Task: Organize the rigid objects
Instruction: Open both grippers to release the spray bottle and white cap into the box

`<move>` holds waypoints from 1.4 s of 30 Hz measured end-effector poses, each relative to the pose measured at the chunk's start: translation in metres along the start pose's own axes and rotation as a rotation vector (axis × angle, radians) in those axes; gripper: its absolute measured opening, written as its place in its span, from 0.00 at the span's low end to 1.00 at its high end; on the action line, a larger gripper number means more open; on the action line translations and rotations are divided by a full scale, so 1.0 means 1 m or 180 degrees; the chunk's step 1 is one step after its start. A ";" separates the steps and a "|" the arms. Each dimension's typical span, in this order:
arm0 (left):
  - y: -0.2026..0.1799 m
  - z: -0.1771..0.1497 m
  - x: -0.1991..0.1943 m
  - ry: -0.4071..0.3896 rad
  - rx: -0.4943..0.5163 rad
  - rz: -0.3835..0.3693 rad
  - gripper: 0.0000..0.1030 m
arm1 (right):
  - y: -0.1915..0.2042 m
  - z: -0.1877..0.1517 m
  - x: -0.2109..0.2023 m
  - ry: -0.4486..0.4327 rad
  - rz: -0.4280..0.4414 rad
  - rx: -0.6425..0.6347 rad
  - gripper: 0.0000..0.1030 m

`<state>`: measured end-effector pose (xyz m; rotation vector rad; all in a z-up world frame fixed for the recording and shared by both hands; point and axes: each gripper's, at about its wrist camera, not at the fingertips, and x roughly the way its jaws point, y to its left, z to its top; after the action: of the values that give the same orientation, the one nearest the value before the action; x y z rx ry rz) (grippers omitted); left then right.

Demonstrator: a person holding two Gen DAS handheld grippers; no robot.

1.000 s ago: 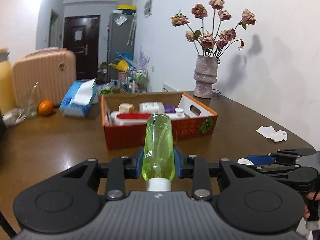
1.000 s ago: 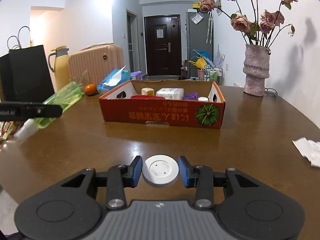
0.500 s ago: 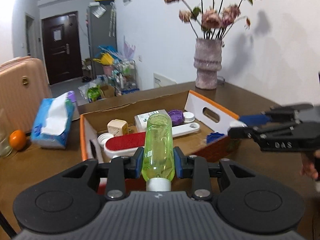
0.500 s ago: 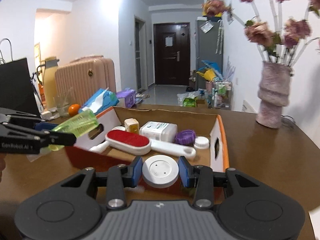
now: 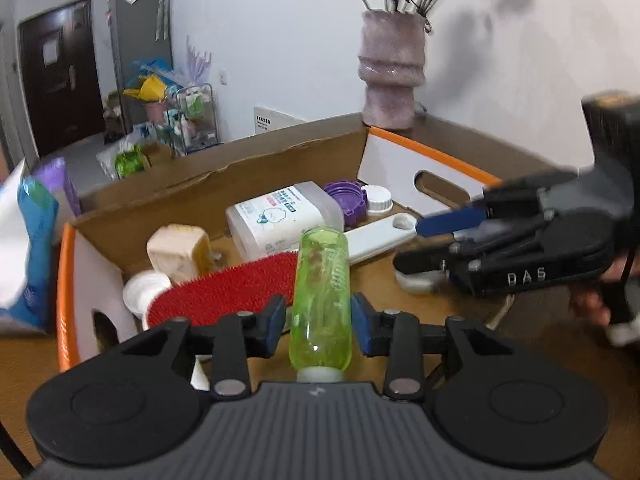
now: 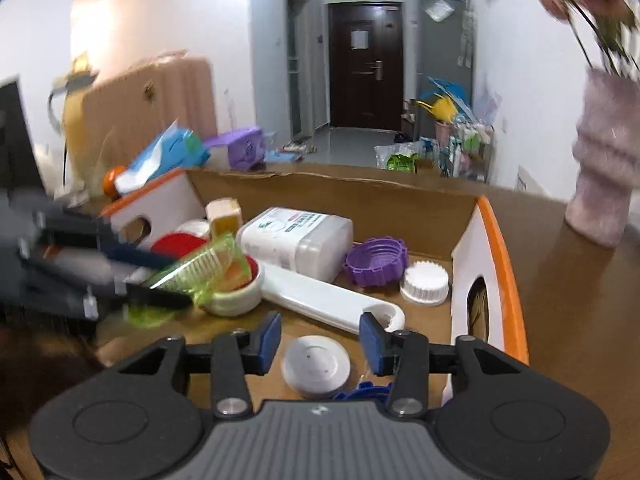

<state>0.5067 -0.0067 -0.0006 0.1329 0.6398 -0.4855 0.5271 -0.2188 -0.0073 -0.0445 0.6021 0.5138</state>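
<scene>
1. Since half a second ago, your right hand-held gripper (image 6: pixel 319 343) has let go: its fingers stand apart, and the white disc (image 6: pixel 316 365) lies between them on the floor of the cardboard box (image 6: pixel 336 196).
2. Your left hand-held gripper (image 5: pixel 319 323) has moved over the box; the green bottle (image 5: pixel 321 300) sits between its fingers above the red brush (image 5: pixel 224 290), but you cannot tell whether they clamp it.

White walls enclose the room – a dark door (image 6: pixel 365 64) closes a tiled hallway, a grey cabinet (image 6: pixel 442 52) stands beside it, and a brown wooden table (image 6: pixel 576 320) fills the foreground.
</scene>
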 end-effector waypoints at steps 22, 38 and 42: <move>-0.006 -0.001 -0.004 -0.0106 -0.0005 0.0118 0.47 | 0.003 -0.008 -0.006 -0.0291 -0.0141 -0.0078 0.56; -0.022 0.007 -0.116 -0.0419 -0.0338 0.1260 0.76 | 0.039 0.004 -0.059 -0.0206 -0.0367 0.0007 0.58; -0.045 -0.002 -0.166 -0.0710 -0.0464 0.1369 0.96 | 0.066 0.007 -0.117 -0.0399 -0.0398 -0.0172 0.67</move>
<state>0.3683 0.0194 0.0990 0.0733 0.4094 -0.0361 0.4176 -0.2122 0.0701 -0.0998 0.4598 0.4082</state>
